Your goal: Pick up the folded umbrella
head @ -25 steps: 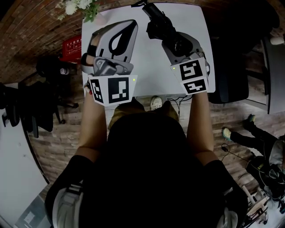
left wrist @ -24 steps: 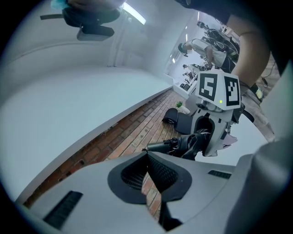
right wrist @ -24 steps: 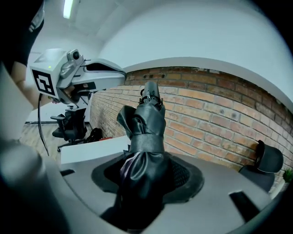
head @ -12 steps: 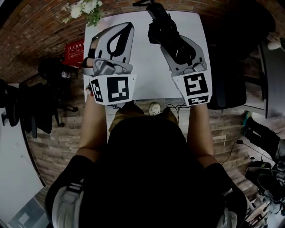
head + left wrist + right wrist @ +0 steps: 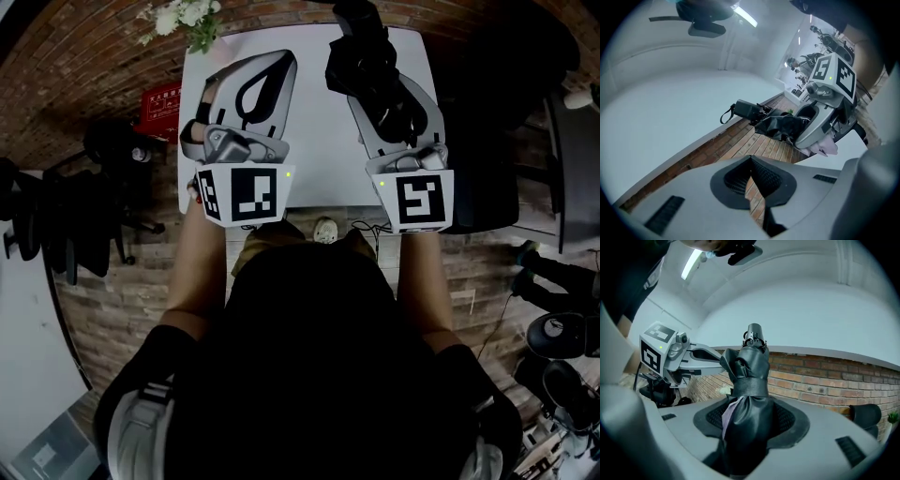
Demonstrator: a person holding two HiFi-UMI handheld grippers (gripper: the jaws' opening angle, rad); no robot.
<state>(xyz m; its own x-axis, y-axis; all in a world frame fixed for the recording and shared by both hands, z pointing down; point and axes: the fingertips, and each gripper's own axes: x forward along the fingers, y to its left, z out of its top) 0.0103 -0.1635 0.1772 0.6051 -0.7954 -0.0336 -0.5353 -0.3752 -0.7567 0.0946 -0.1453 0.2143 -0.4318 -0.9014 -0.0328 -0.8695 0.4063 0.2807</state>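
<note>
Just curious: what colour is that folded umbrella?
Umbrella: black, with a lilac sliver; clearest in the right gripper view.

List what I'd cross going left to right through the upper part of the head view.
red box → left gripper → folded umbrella → black chair

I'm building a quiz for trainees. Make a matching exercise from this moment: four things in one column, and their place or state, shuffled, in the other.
1. black folded umbrella
2. left gripper
3. white flowers
4. red box

A. shut, empty
B. on the floor, left of the white table
C. gripped by the right gripper
D. at the table's far left corner

Pairs: 1-C, 2-A, 3-D, 4-B.
</note>
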